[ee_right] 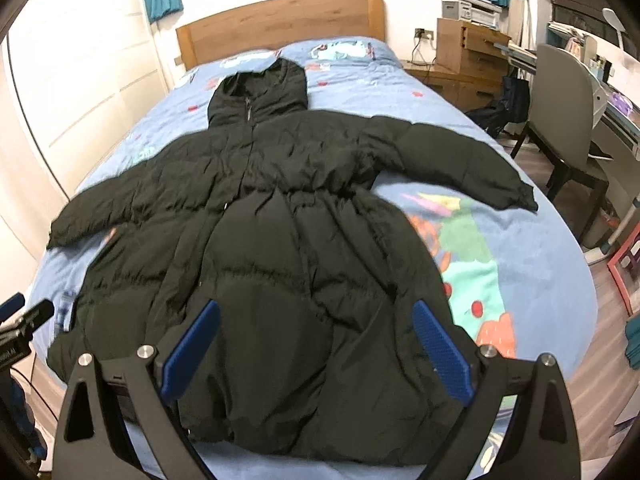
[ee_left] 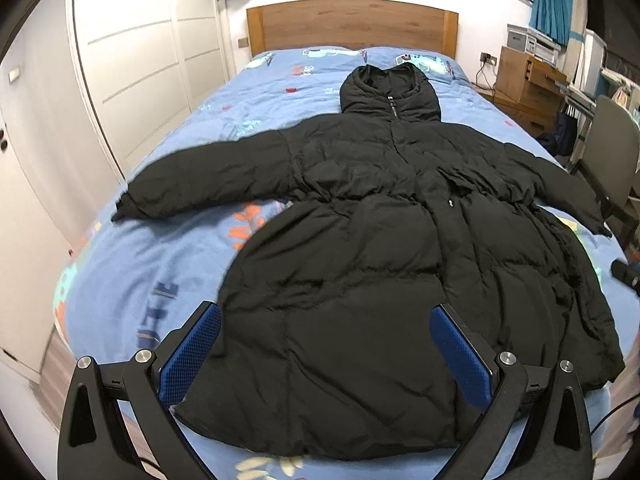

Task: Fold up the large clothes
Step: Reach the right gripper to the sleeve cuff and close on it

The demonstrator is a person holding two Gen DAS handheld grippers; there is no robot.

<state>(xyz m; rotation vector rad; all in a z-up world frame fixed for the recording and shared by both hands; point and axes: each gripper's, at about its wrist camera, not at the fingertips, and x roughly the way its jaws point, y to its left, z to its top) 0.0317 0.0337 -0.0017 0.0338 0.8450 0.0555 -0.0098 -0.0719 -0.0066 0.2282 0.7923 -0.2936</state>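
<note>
A long black puffer coat [ee_left: 360, 248] [ee_right: 280, 248] lies front up and spread flat on the bed, hood toward the headboard, both sleeves stretched out sideways. My left gripper [ee_left: 326, 312] hovers open above the coat's lower hem, nearer its left side, blue pads wide apart and holding nothing. My right gripper [ee_right: 316, 312] is open too, over the hem nearer the right side, with nothing between its fingers. The other gripper's tip [ee_right: 24, 320] shows at the left edge of the right wrist view, and a dark tip [ee_left: 624, 274] at the right edge of the left wrist view.
The bed has a blue patterned duvet [ee_left: 132, 280] [ee_right: 532, 264] and a wooden headboard [ee_left: 352, 24]. White wardrobe doors [ee_left: 132, 60] stand left of the bed. A wooden bedside cabinet [ee_right: 468, 56], a grey chair [ee_right: 568, 120] and a desk [ee_right: 616, 112] stand on the right.
</note>
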